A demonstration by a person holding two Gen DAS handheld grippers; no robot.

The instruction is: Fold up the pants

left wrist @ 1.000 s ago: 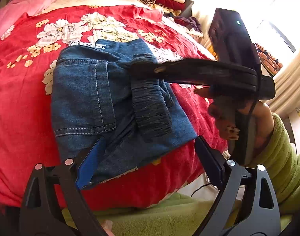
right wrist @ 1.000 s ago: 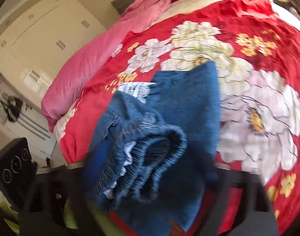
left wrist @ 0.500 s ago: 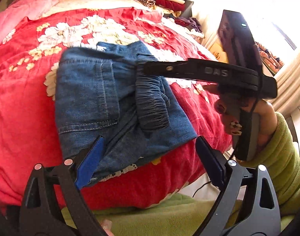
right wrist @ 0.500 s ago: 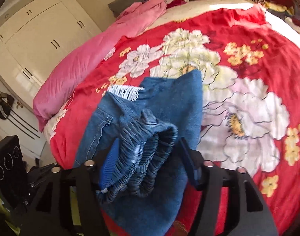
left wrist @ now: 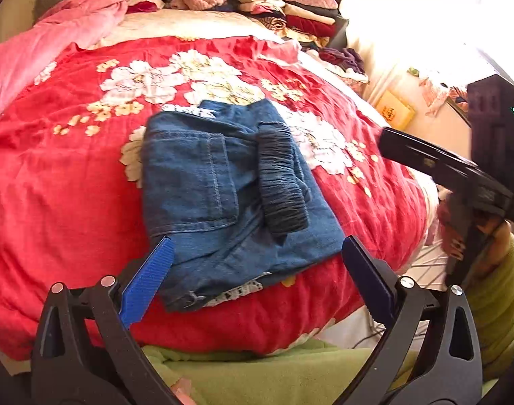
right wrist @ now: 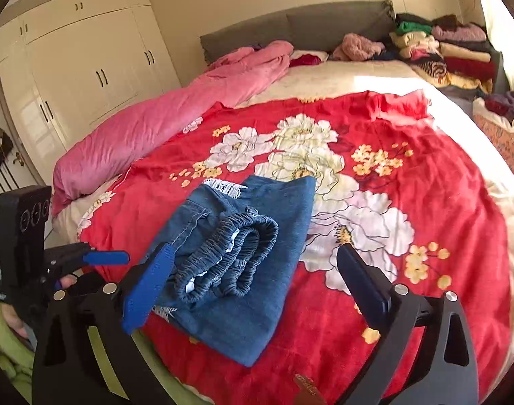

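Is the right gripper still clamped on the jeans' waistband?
No, the right gripper is opening, and the jeans lie released on the bed, clear of its fingers.

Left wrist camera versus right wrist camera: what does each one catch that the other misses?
Only the left wrist view shows a yellow box beside the bed, the bright window side, and the right gripper from outside. Only the right wrist view shows the white wardrobe, the grey headboard and the left gripper from outside. Both show the folded jeans, lying free on the red floral blanket, the pink duvet and the stacked clothes. Both pairs of fingers are opening, with nothing between them.
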